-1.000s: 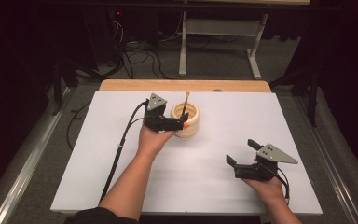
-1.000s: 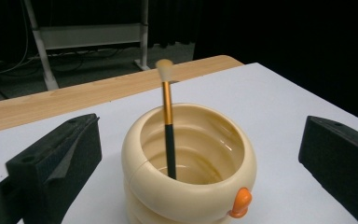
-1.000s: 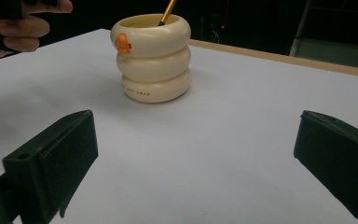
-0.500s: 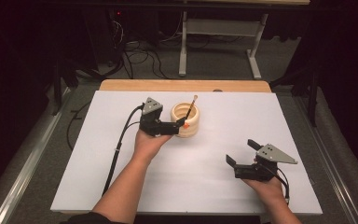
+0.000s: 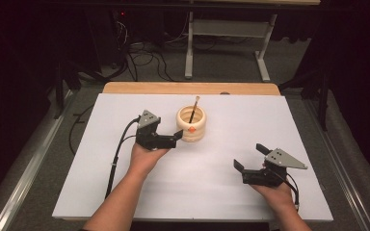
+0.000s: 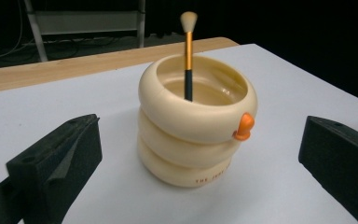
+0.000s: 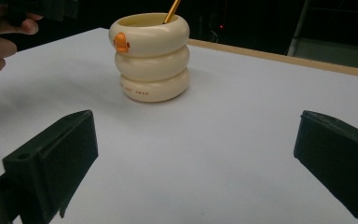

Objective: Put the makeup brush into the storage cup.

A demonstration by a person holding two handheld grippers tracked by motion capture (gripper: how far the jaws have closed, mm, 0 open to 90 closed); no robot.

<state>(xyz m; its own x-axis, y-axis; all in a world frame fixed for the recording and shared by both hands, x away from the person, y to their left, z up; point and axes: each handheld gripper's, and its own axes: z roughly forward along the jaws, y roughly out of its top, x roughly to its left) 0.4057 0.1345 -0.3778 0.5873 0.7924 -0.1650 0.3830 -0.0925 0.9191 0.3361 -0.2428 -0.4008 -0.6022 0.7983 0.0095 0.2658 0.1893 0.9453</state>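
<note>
dark room and cables are framing a white table (image 5: 125, 192), where a cream ringed holder (image 5: 191, 124) is standing mid-table with a brush (image 5: 193, 108) leaning inside it, bristles up. left gripper (image 5: 173, 139) is sitting just beside the holder, jaws spread and empty — the brush looks placed. right gripper (image 5: 250, 161) is resting well apart, released too. next move is likely backing away without nudging the holder.

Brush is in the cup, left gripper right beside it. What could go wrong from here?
1. The left gripper sits open just beside the cream holder; a sideways nudge might shove or tip it.
2. The brush leans on the rim, head high, so a bump could flip it out.
</note>
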